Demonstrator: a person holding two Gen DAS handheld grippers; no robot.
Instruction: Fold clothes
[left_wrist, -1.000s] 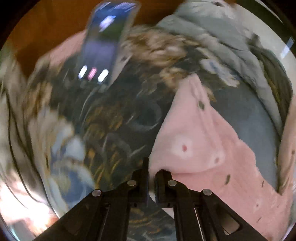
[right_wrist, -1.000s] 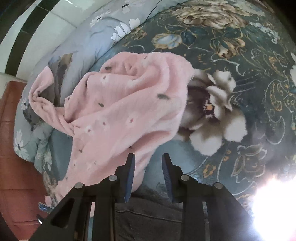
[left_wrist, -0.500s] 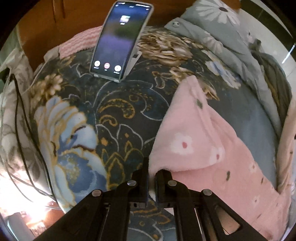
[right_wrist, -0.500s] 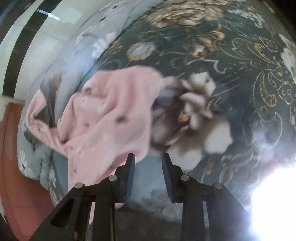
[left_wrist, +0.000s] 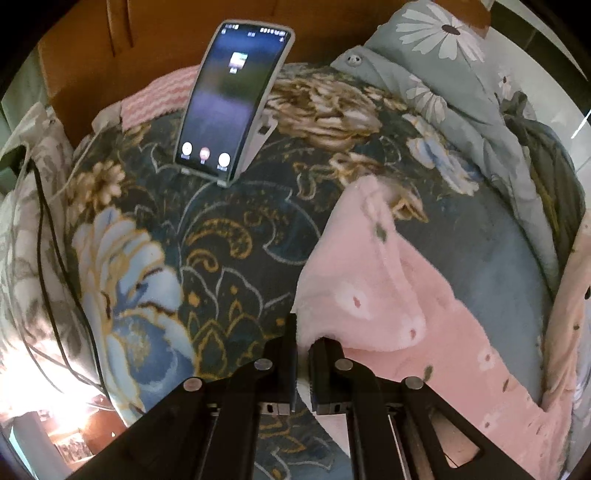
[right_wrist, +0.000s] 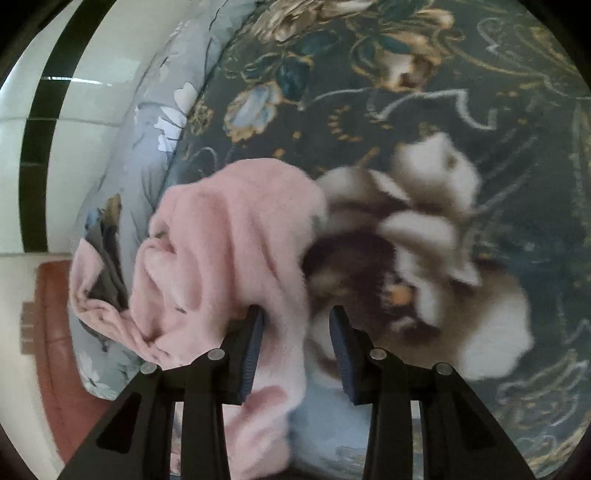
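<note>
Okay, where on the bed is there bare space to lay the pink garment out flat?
Bare floral bedspread lies between the phone on its stand and the pink garment. The side by the grey daisy quilt is crowded with bunched bedding.

Pink garment (left_wrist: 388, 295) in left gripper (left_wrist: 303, 347)

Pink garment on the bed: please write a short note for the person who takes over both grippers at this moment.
Left gripper: shut on a corner of the pink garment, holding it over the flowered bedspread.
Right gripper: open, jaws have just been opening; a bunched edge of the garment lies between them, not pinched.
The garment is crumpled, partly spread on the bedspread. A phone on a stand is propped beyond it.
Done: one corner gripped. Left: grip the second edge, spread flat, fold.
</note>
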